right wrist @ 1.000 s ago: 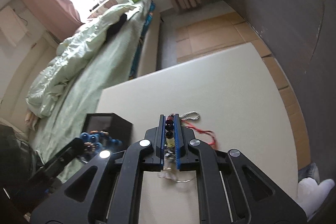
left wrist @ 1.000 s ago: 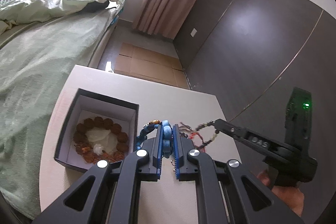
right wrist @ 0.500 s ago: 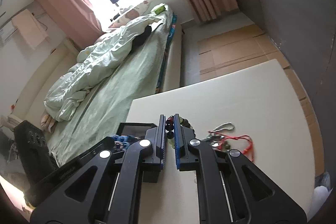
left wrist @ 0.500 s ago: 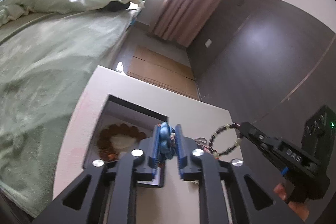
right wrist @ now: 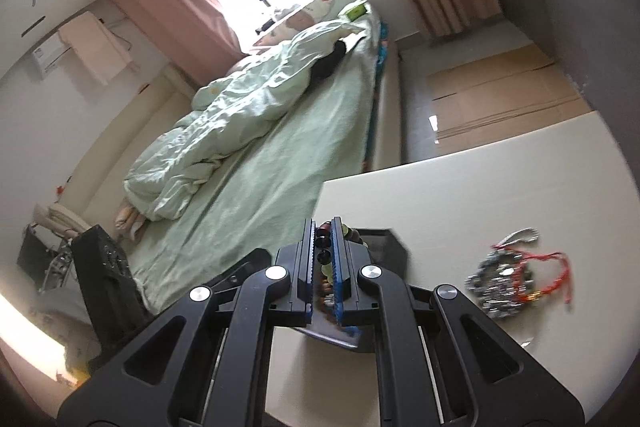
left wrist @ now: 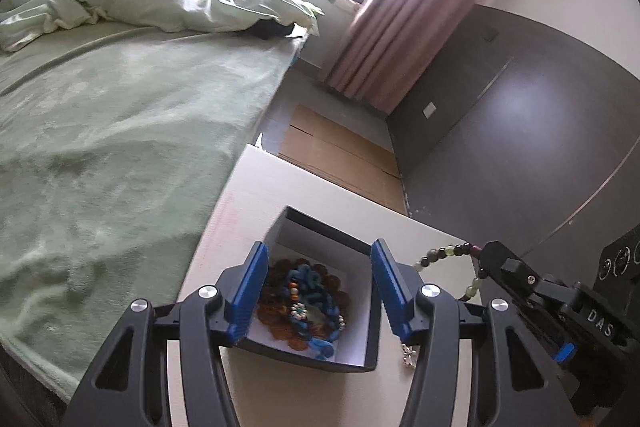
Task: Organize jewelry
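Here the left wrist view looks down into the black box [left wrist: 372, 311] on the table [left wrist: 256, 195], and only this view shows what lies inside: a blue bead bracelet [left wrist: 310, 303] curled on top of a ring of brown beads [left wrist: 276, 323] on the white lining. The left hand-held gripper [left wrist: 318, 291] hangs over the box with its blue pads wide apart and nothing between them. At the right of this view the right hand-held gripper [left wrist: 486, 255] pinches a bead string [left wrist: 444, 255] of dark and pale green beads, and the string runs sideways toward the box. The right wrist view shows the same gripper [right wrist: 324, 255] pressed together on those beads [right wrist: 323, 239], lined up along its fingers. Only this view shows a blurry pile of silver and red jewelry [right wrist: 508, 275] lying on the table [right wrist: 480, 195], well apart from the box [right wrist: 384, 247].
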Demonstrator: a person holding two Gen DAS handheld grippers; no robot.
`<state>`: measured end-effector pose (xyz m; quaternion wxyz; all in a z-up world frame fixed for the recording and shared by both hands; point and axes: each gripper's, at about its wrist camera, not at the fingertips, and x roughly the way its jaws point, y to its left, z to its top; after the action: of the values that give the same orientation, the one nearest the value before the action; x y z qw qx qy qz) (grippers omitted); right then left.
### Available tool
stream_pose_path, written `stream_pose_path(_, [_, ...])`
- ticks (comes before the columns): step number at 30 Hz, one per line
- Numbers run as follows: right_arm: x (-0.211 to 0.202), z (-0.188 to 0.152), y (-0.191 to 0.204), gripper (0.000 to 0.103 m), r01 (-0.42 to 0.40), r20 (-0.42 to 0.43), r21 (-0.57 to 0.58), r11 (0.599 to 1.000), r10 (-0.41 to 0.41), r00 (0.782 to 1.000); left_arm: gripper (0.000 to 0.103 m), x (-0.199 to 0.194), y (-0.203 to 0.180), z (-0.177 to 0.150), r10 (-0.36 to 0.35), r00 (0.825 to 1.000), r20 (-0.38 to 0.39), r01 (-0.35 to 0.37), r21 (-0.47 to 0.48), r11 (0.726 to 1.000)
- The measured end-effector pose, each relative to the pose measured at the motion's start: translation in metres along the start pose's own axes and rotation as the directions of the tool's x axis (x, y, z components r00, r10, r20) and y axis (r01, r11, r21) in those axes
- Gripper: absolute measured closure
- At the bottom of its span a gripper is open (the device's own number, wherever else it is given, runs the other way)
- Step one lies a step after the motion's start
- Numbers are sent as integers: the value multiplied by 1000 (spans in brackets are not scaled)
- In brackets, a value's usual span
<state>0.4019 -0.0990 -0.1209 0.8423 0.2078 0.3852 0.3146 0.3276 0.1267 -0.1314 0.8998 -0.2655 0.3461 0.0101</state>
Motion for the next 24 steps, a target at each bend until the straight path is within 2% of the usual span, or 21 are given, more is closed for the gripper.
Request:
stream_pose_path(5, [24, -5, 13, 93, -4, -55, 2, 1000, 4, 998, 49, -1, 10, 2, 25, 1000, 8, -25, -19, 1000])
stream_pose_path(6, [33, -6, 12, 89, 4, -92, 12, 1000, -3, 996, 49, -1, 12, 2, 30, 1000, 5, -30, -22, 999])
stream_pose_path(8, [37, -8, 7, 43, 44, -111, 32, 999, -40, 993, 47, 0, 14, 1, 36, 999, 0, -36, -23, 999])
stream_pose_path(9, [32, -8, 4, 38, 75, -83, 34, 997, -71, 994, 46, 1, 14, 1, 38, 999, -3, -38, -21, 999])
stream_pose_path(14, [5, -3, -19, 36, 112, -27, 58, 992, -110, 994, 44, 3, 8, 0, 38, 999, -14, -38, -2, 999])
stream_pose_path(24, [-33, -6, -66, 36, 216, -18, 95, 972, -216, 976, 44, 12, -35, -14, -12, 999, -49, 17, 110, 994])
